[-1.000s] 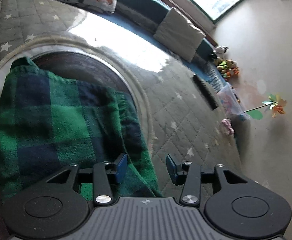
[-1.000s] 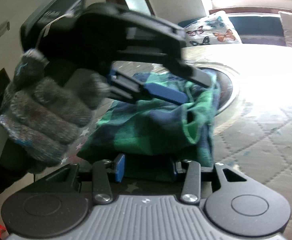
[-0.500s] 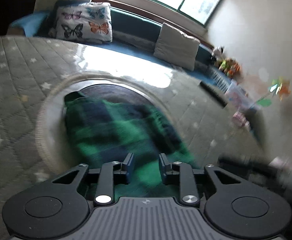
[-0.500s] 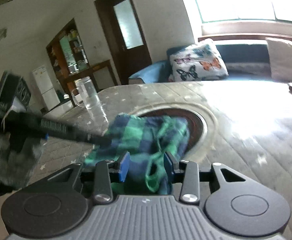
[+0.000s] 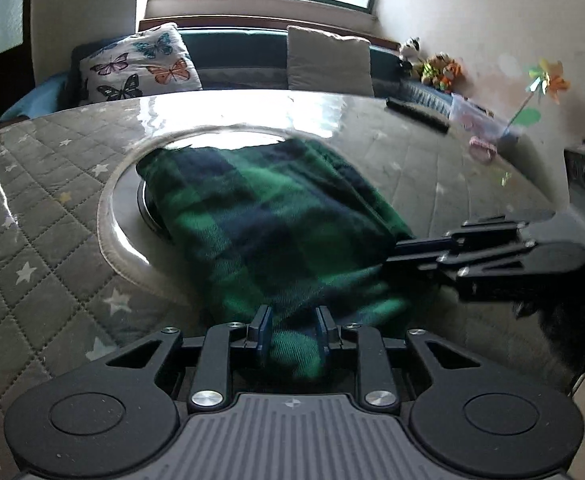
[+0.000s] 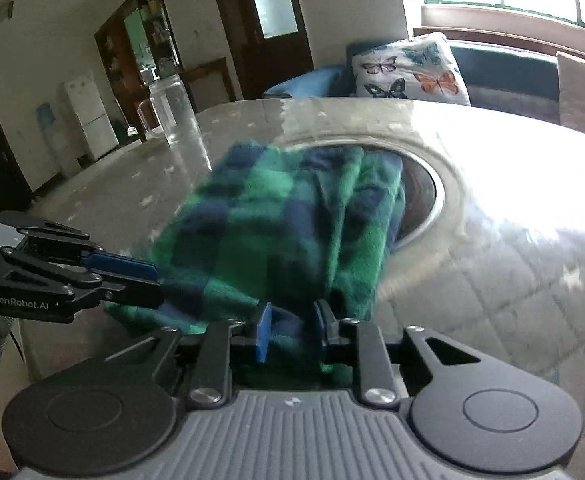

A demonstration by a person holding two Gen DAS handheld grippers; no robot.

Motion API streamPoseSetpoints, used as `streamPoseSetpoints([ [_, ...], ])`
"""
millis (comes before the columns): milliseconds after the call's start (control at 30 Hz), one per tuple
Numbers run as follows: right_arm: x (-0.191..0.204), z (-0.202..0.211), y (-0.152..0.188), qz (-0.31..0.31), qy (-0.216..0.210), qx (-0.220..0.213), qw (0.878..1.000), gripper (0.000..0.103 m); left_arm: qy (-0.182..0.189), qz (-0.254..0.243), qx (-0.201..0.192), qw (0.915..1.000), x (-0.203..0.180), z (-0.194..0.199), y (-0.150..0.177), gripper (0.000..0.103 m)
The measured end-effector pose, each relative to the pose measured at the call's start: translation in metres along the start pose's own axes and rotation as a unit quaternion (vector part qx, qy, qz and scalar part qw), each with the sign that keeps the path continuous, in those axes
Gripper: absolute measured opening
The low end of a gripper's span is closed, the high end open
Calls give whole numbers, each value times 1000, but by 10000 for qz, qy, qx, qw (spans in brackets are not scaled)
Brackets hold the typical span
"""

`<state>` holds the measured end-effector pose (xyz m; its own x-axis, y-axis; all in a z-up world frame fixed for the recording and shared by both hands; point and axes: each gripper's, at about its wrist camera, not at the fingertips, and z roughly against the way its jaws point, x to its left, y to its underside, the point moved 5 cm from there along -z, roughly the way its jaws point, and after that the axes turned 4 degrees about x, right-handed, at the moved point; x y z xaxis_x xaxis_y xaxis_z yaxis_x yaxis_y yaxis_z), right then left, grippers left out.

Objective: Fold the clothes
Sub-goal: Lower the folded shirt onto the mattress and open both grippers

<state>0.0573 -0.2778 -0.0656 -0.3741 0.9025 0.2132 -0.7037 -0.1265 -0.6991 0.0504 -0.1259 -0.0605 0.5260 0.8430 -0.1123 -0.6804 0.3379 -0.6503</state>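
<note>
A green and navy plaid garment [image 5: 268,216] lies bunched across the round inset of the table, and it shows in the right wrist view [image 6: 292,220] too. My left gripper [image 5: 291,334] is shut on the garment's near edge. My right gripper [image 6: 291,330] is shut on another part of that near edge. In the left wrist view the right gripper [image 5: 396,249] enters from the right at the cloth's side. In the right wrist view the left gripper [image 6: 154,278] enters from the left, its blue pads pinching the cloth.
The table [image 5: 52,208] has a grey quilted cover with stars under a glossy sheet. A clear glass jug [image 6: 174,116] stands at the far left. A dark remote [image 5: 416,114] lies at the far right. Butterfly cushion [image 5: 140,66] and bench sit behind.
Both grippers have closed on the garment's near edge and swung level with the table. The left gripper has moved from over the cloth to beside the right one.
</note>
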Motion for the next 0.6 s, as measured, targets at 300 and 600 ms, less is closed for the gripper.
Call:
streamPoseSetpoints([
  [300,-10,3,-17,132,49,14,9999,22,30,254,-229,9994,23,10,-28,26],
  [600,-27,-43,-71,179,160,-193,9995,23,-243,635,-312,9972,67,-26,-84,25],
])
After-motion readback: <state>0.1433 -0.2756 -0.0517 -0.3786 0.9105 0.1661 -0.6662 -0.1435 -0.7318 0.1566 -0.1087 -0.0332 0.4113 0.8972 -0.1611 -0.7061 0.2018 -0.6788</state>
